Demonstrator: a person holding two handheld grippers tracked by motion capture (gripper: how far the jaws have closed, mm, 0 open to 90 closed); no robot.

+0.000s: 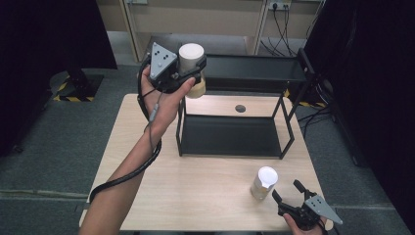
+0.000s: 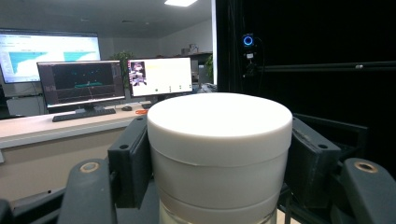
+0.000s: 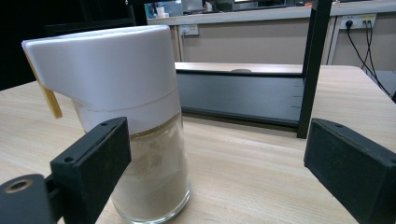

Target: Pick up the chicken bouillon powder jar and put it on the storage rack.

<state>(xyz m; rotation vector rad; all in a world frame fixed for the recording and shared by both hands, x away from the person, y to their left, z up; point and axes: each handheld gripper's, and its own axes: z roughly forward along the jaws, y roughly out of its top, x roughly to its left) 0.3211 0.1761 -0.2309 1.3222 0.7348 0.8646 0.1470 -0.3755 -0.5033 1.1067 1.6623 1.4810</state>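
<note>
So that it clears the black shelf at the desk's far edge, I'm holding the white-lidded jar aloft, left gripper fingers pinching it; right gripper fingers are spreading beside the second jar, near the front right corner.

A black metal shelf rack stands on the wooden table.

Item, as I saw it from the left gripper view: one jar with a white lid, upright, clamped between the two black fingers of my left gripper, pads pressed against both its sides. Behind it, at left: a long counter carrying two monitors, a keyboard. At right: black curtain, small camera with blue ring.
</note>
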